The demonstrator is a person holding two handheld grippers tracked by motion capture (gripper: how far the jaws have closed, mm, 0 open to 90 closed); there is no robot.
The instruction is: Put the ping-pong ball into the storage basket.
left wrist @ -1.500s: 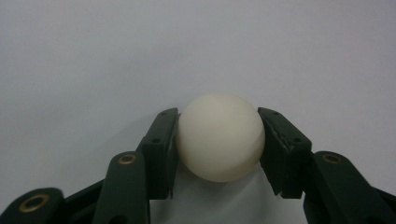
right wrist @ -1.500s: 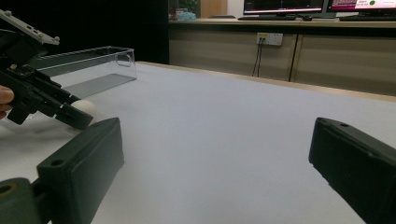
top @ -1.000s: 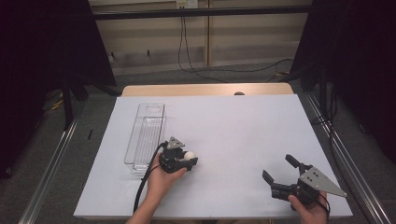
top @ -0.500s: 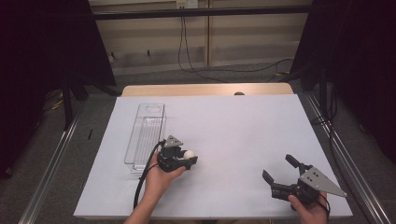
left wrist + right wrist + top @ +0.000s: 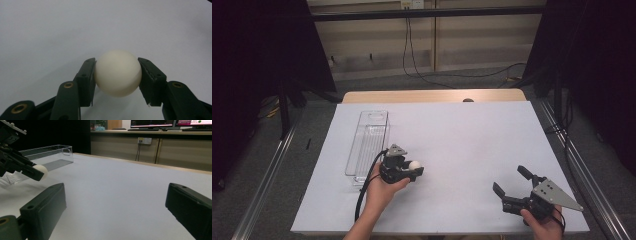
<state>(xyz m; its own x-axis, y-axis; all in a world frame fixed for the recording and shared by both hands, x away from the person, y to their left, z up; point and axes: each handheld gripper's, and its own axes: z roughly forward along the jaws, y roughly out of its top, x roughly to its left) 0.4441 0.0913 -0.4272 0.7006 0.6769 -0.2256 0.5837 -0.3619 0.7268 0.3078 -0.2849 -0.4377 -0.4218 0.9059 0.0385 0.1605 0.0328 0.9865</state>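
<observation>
Right now, the left gripper (image 5: 409, 170) sits at the lower left of the high view, just beside the near end of the clear box (image 5: 368, 142). Its fingers (image 5: 86, 80) are clamped on a small white ball (image 5: 117, 73), one on each side. Over at the lower right, the right gripper (image 5: 511, 185) rests low over the white worktop (image 5: 472, 135) with its fingers (image 5: 43, 212) wide apart and nothing between them.

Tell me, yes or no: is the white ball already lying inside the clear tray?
No, the white ball is clamped between the left gripper pads, beside the clear tray.
</observation>
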